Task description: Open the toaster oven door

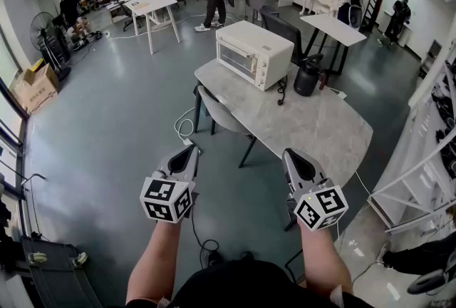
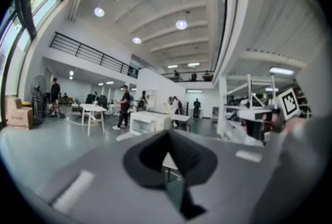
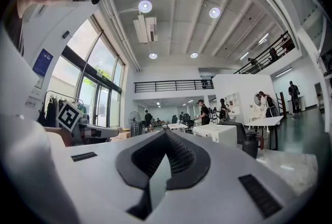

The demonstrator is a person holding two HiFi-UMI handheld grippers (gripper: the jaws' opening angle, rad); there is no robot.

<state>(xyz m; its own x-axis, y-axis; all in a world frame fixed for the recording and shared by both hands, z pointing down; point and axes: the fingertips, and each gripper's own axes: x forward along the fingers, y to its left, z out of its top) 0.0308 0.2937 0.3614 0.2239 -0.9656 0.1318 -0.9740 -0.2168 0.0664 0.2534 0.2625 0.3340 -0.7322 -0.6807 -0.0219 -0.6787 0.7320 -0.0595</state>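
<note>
A cream toaster oven (image 1: 254, 53) stands at the far end of a grey marble table (image 1: 313, 130), door shut, glass front facing left; it also shows far off as the toaster oven (image 2: 149, 120) and the toaster oven (image 3: 222, 134). My left gripper (image 1: 187, 155) hovers over the floor, well short of the table, shut and empty. My right gripper (image 1: 294, 159) hangs near the table's near edge, also shut with nothing in it. Both point level toward the oven.
A black kettle (image 1: 307, 78) stands right of the oven, with a cord beside it. A grey chair (image 1: 221, 114) is tucked at the table's left side. Cables lie on the floor (image 1: 187, 130). People and white tables fill the far room. White shelving (image 1: 420, 178) is on the right.
</note>
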